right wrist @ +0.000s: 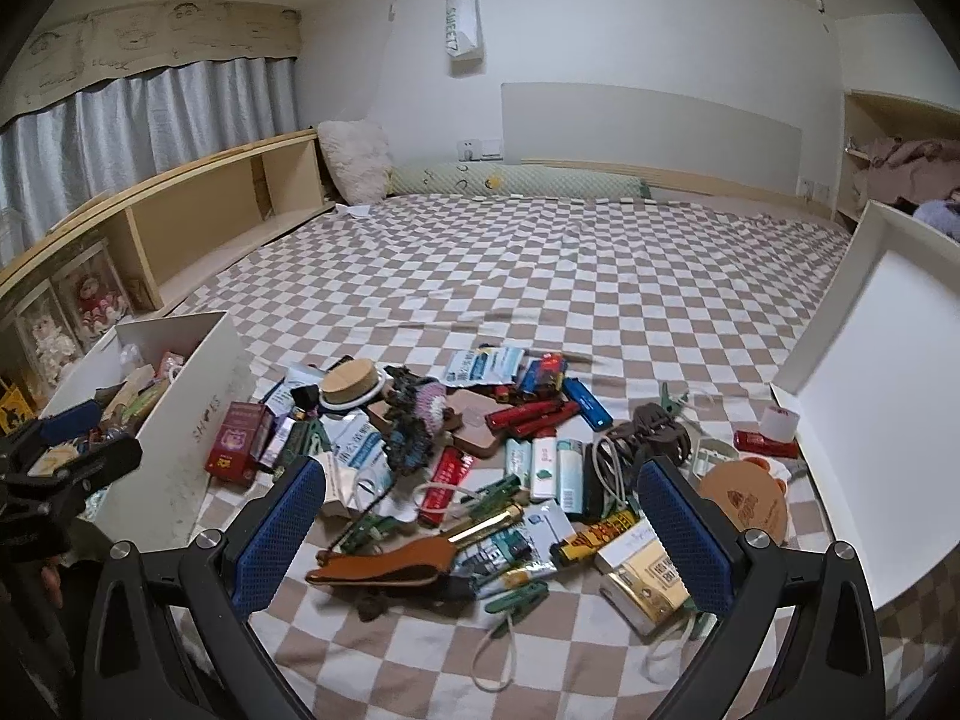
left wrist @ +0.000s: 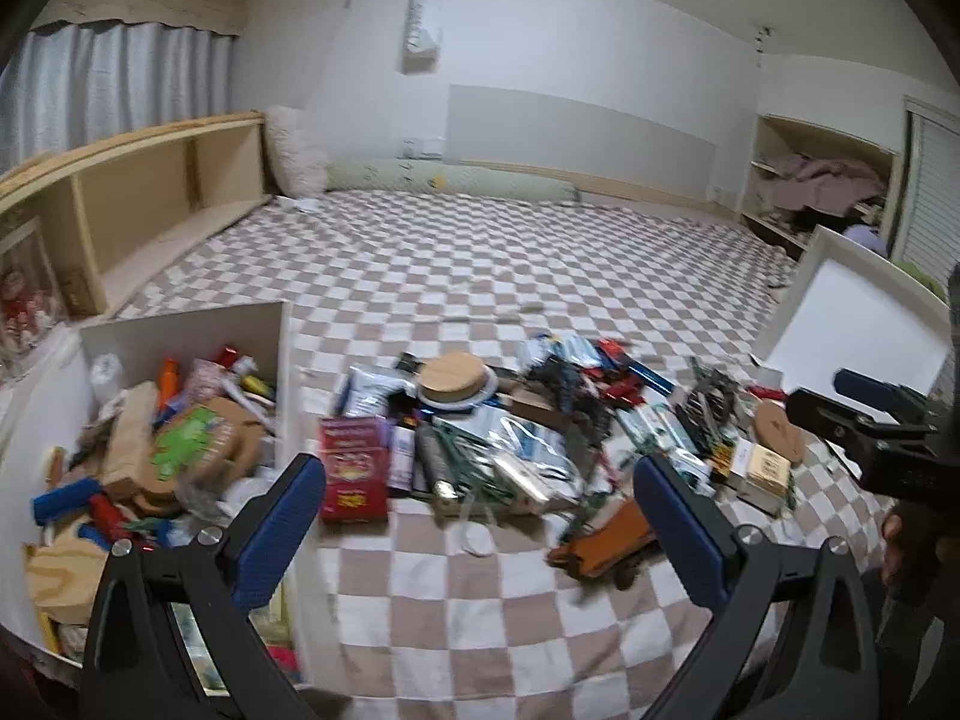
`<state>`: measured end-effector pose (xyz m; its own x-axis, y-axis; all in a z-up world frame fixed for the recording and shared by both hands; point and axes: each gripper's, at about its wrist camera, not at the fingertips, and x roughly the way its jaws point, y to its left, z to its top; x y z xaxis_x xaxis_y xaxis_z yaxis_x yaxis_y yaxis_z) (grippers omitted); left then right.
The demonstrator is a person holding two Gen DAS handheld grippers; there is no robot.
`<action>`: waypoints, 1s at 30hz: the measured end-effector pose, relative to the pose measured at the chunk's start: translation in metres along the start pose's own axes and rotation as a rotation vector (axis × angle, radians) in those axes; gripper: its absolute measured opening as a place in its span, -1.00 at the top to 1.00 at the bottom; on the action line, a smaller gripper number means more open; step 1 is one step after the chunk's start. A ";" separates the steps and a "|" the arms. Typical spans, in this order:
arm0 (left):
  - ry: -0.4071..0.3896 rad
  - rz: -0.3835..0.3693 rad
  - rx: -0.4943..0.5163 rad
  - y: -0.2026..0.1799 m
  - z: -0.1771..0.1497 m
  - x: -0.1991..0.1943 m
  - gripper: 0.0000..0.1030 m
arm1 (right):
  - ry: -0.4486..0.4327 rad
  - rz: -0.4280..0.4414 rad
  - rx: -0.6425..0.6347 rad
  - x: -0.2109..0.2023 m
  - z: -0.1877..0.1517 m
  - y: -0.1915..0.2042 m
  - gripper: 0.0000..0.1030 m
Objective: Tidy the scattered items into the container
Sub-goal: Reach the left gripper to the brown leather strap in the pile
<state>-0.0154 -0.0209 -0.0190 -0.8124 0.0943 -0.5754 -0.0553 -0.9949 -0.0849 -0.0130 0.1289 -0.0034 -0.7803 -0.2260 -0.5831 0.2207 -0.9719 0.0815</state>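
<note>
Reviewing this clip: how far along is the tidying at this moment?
Partway. Done: the white container already holds a heap of items, including blue rollers and cardboard pieces. In hand: nothing; the left gripper and right gripper both have jaws open and empty above the bedspread. Left: a large pile remains, such as the red box, lighters and brown case.

Checkered bed (right wrist: 540, 276), curtained window (right wrist: 120, 126), white walls (right wrist: 660, 30)

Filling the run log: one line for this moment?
left gripper: open, empty | right gripper: open, empty | white box: partly filled | pile: on bed
</note>
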 end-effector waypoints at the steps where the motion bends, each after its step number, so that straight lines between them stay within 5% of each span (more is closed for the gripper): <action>1: 0.006 -0.016 0.007 -0.004 -0.002 0.002 -1.00 | 0.004 0.005 0.005 0.001 -0.002 -0.003 -1.00; 4: 0.019 -0.059 0.037 -0.017 -0.008 0.009 -0.99 | 0.015 0.003 0.021 0.004 -0.008 -0.013 -1.00; 18: 0.132 -0.250 0.168 -0.074 -0.044 0.054 -0.36 | 0.127 -0.036 0.074 0.033 -0.046 -0.049 -1.00; 30: 0.222 -0.294 0.188 -0.096 -0.063 0.103 0.21 | 0.191 -0.068 0.146 0.055 -0.072 -0.075 -1.00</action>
<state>-0.0571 0.0863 -0.1210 -0.6026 0.3610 -0.7118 -0.3882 -0.9118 -0.1338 -0.0297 0.1936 -0.1000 -0.6624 -0.1567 -0.7326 0.0739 -0.9868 0.1443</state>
